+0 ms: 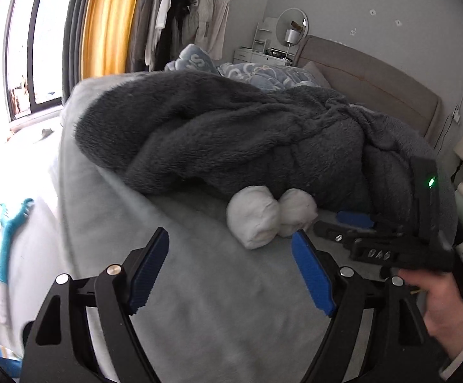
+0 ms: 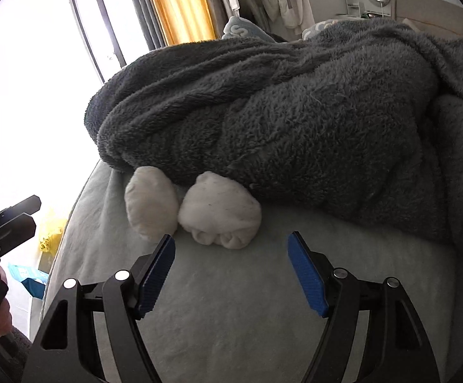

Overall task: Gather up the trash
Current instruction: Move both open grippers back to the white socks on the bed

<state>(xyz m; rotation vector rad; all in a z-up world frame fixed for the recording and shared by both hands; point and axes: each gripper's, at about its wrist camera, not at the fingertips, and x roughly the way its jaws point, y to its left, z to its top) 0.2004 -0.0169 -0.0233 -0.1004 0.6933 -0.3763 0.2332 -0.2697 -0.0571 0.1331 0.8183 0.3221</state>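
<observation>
Bedroom's pale grey bed sheet [image 2: 231, 287] carries two white crumpled tissue wads [image 2: 218, 210] against a dark grey fleece blanket [image 2: 279, 111], just ahead of the wide-open right gripper [image 2: 231, 271]; left gripper [image 1: 231, 271] also gapes wide.

Blown-out window [image 2: 33, 73] glare left; fisheye bending edges.

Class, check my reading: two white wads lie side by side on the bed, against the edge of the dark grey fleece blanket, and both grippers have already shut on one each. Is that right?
Not quite. The two white wads do lie side by side against the dark grey fleece blanket, but neither is gripped. The right wrist view shows the right gripper open just short of them; the left wrist view shows the left gripper open too.
</observation>
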